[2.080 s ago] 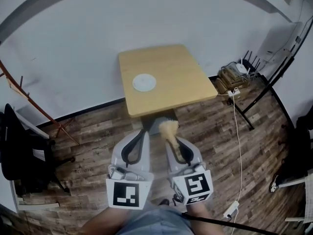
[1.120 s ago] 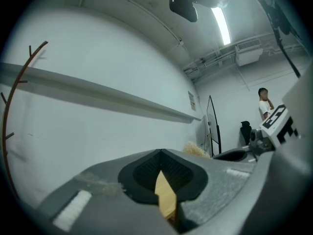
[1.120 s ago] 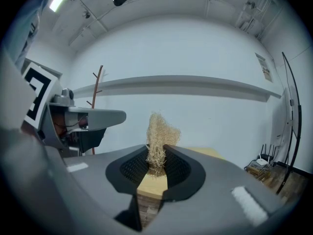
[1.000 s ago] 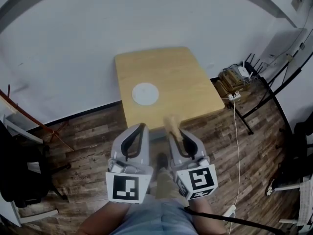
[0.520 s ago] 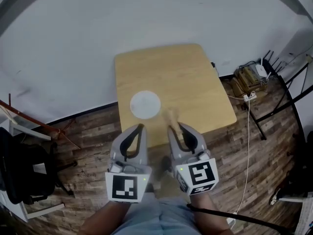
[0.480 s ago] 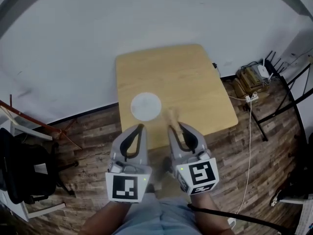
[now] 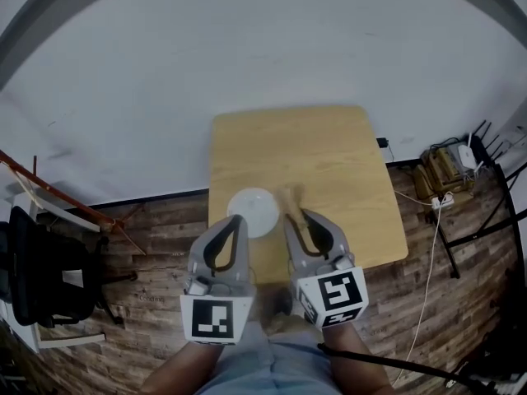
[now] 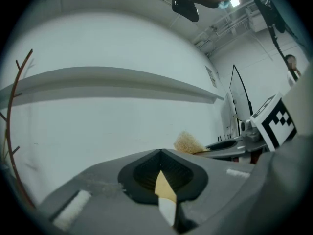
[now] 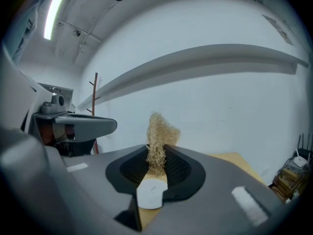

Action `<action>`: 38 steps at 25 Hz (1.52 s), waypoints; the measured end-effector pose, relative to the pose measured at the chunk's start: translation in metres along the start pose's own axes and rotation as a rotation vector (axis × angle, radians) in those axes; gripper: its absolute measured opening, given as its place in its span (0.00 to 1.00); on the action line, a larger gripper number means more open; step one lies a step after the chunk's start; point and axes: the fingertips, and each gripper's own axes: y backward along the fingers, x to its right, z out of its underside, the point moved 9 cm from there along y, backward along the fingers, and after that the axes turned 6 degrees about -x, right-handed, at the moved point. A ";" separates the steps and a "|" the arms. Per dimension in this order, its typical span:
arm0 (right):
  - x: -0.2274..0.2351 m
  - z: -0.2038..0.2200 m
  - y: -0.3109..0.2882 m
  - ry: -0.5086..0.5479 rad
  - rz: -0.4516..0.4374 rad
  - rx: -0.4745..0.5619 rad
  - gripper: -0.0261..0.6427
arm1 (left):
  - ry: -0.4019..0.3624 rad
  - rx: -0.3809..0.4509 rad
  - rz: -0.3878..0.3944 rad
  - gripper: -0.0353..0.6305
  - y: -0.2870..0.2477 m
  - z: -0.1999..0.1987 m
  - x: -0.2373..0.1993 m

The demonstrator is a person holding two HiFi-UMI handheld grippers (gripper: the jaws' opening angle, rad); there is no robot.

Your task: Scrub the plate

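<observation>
A white round plate (image 7: 253, 212) lies near the front edge of a light wooden table (image 7: 329, 163). My left gripper (image 7: 234, 218) hovers just in front of the plate, shut with nothing between its jaws (image 8: 160, 152). To its right, my right gripper (image 7: 290, 216) is shut on a straw-coloured fibre scrubber (image 7: 290, 196), whose tuft sticks up past the jaw tips (image 9: 159, 136). In the left gripper view the scrubber (image 8: 188, 143) shows at the right. A sliver of the plate (image 9: 151, 195) shows through the right gripper's jaw gap.
A black chair (image 7: 33, 270) and a red slanted pole (image 7: 49, 189) stand at the left. A router and boxes (image 7: 451, 164) sit on the wooden floor at the right, with a white cable (image 7: 428, 286) trailing forward. A white wall rises behind the table.
The view has moved toward the table: the table and plate have come closer and now sit just ahead of both grippers' tips. Both grippers keep the same pose and grip.
</observation>
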 end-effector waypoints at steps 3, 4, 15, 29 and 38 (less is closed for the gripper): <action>0.006 -0.005 -0.011 0.020 -0.028 0.010 0.16 | -0.006 0.014 -0.027 0.08 -0.006 -0.003 -0.002; 0.008 -0.007 -0.014 0.026 -0.035 0.013 0.16 | -0.006 0.017 -0.036 0.08 -0.009 -0.004 -0.003; 0.005 -0.025 -0.062 0.065 -0.067 0.028 0.16 | 0.027 0.023 -0.082 0.08 -0.030 -0.006 -0.045; -0.007 0.040 -0.117 -0.012 -0.046 -0.229 0.16 | 0.104 -0.161 0.001 0.08 -0.071 0.060 -0.091; -0.012 0.112 -0.143 -0.090 -0.042 -0.444 0.16 | 0.254 -0.380 0.072 0.08 -0.100 0.139 -0.106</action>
